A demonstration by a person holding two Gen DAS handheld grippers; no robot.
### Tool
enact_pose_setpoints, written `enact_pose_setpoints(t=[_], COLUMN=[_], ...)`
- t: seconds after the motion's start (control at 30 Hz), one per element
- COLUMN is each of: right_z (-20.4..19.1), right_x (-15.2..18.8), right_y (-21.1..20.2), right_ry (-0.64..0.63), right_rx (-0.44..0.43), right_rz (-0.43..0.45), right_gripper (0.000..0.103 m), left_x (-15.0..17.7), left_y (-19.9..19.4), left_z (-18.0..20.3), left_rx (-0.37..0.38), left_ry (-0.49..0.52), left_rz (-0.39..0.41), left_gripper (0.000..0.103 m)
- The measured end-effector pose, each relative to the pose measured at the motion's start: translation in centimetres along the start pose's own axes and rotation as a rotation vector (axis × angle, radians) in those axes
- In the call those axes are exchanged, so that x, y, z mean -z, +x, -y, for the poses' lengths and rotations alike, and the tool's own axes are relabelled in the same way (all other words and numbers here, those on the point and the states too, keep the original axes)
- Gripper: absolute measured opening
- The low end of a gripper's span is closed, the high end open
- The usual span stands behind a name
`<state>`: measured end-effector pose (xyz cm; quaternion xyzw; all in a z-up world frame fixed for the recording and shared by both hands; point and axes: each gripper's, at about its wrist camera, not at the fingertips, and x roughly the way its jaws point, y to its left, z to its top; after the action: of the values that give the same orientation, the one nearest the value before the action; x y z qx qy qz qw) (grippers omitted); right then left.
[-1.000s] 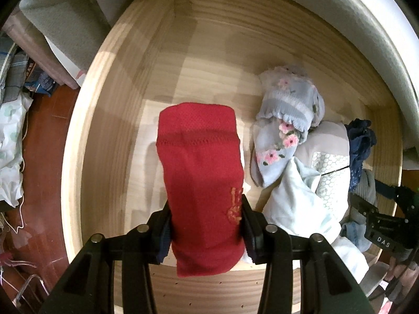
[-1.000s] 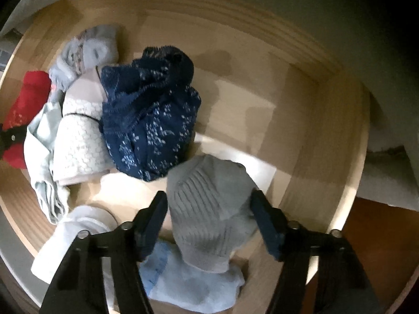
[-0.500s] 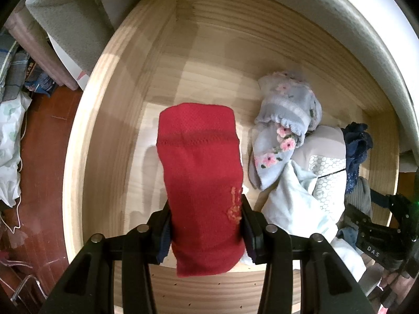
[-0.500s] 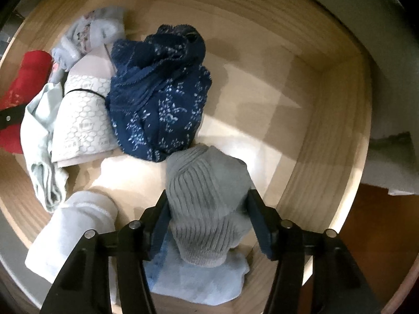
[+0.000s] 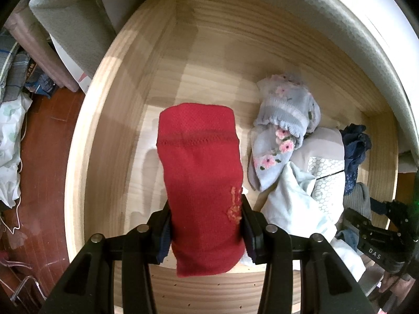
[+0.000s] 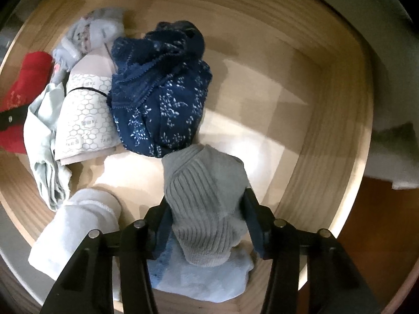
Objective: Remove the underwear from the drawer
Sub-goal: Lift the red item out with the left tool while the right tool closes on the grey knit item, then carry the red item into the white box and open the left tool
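Both views look straight down into a light wooden drawer (image 5: 110,120). My left gripper (image 5: 205,217) is shut on a folded red piece of underwear (image 5: 199,162), held above the drawer's left half. My right gripper (image 6: 207,214) is closing its jaws on a folded grey ribbed piece (image 6: 204,183), and both pads press its sides. That piece sits over a light blue one (image 6: 204,280) at the drawer's front right. The red piece (image 6: 23,86) also shows at the left edge of the right wrist view.
More pieces lie in the drawer: a navy floral one (image 6: 162,91), a white hexagon-patterned one (image 6: 86,120), a pale mint one (image 5: 293,198), a grey-blue flowered one (image 5: 282,120) and a white roll (image 6: 78,227). Left of the drawer are a red-brown floor (image 5: 39,170) and bags.
The right gripper's fingers have drawn in from wide apart until they pinch the grey ribbed piece. The left gripper still holds the red piece in the same place.
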<state>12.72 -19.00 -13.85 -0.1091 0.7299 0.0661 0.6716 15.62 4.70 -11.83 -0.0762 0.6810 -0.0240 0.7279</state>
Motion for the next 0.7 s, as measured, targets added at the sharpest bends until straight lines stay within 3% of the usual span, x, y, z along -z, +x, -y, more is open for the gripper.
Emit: enact_pose_setpoints(t=[0.17,0.53,0.7], right_z=[2.1,4.4,5.3], right_x=[0.8,3.0,4.0], right_y=[-0.7,-3.8,-5.0], right_ry=[0.139,0.203,0.214], right_rx=[-0.064,-0.098,-0.108], right_rz=[-0.007,0.047,0.068], right_gripper=[0.040,0.039,0.038], left_x=[0.3,1.2,1.7], left_y=[-0.3,-2.8,-5.8], left_z=[0.2,0.6,0.9], left_rx=[-0.016,-0.048,-0.052], left_ry=[0.004,0.039,0.069], left_rz=[0.035,0.127,0.182], left_gripper=[0.045,0.045,0.045])
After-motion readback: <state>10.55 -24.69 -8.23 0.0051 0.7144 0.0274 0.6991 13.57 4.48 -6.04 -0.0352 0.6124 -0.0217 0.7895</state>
